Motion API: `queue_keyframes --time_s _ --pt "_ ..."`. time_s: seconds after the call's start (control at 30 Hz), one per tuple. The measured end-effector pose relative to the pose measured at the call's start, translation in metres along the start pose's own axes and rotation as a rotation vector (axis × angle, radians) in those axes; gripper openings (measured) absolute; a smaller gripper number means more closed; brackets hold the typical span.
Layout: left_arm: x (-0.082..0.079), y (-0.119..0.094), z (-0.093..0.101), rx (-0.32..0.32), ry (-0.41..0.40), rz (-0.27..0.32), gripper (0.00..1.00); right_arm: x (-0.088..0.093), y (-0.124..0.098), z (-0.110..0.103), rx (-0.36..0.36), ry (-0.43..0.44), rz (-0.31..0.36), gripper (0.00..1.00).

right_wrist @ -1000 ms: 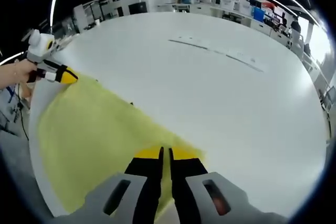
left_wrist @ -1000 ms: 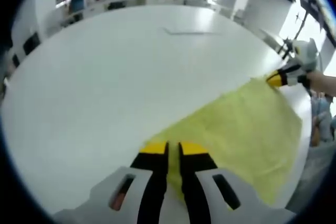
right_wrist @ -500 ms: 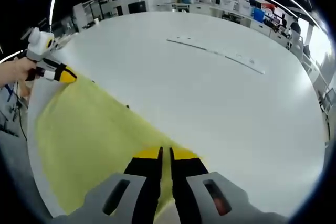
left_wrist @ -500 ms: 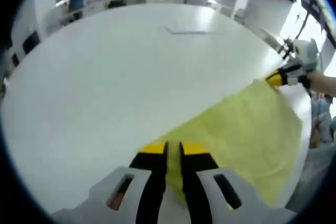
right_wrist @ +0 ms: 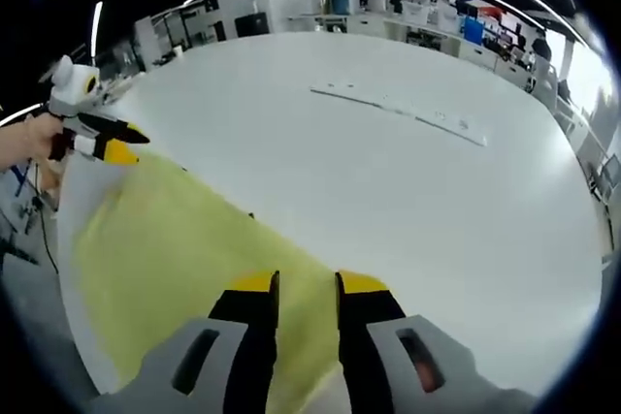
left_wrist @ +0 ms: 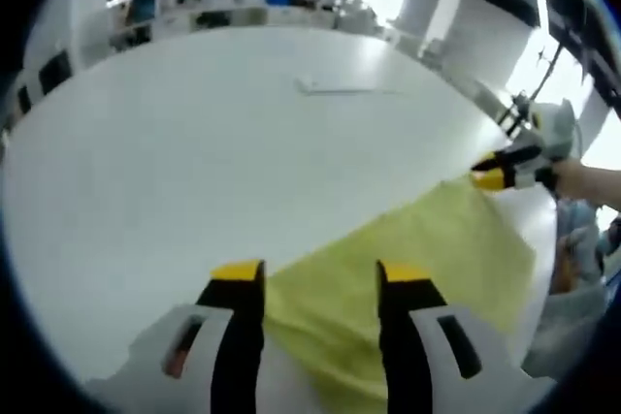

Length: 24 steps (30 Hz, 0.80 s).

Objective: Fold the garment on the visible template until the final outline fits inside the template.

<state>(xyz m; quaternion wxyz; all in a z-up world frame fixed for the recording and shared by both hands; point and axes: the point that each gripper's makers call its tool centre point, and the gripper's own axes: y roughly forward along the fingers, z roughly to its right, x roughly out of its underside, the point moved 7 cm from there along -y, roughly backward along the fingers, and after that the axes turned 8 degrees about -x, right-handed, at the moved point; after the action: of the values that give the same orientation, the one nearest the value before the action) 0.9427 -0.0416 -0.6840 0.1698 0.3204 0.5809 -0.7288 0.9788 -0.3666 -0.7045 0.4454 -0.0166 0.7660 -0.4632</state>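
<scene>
Both my hand-held grippers, left [left_wrist: 315, 278] and right [right_wrist: 307, 284], are now releasing the yellow garment [left_wrist: 427, 269], jaws spread, cloth lying on the white counter [left_wrist: 194, 143].

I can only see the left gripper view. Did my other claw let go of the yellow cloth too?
Observer: Yes. In the right gripper view the right gripper has its jaws apart, with the yellow cloth lying flat between them.
Operator: Is there anything else on the table?
Observer: A thin pale strip lies farther out on the white table, apart from the cloth.
Operator: Can you see my left claw from there?
Observer: Yes, the left gripper is at the cloth's far corner, jaws apart, held by a hand.
</scene>
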Motion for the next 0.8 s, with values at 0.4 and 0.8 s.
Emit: queue_keyframes --time_s 0.4,0.8 --pt "0.003 -0.03 -0.002 -0.012 0.008 0.022 0.6 -0.006 -0.031 -0.025 -0.026 -0.027 0.044 0.48" --pt "0.014 -0.085 -0.006 -0.04 0.02 0.088 0.67 0.001 -0.073 -0.046 -0.035 -0.013 0.099 0.65"
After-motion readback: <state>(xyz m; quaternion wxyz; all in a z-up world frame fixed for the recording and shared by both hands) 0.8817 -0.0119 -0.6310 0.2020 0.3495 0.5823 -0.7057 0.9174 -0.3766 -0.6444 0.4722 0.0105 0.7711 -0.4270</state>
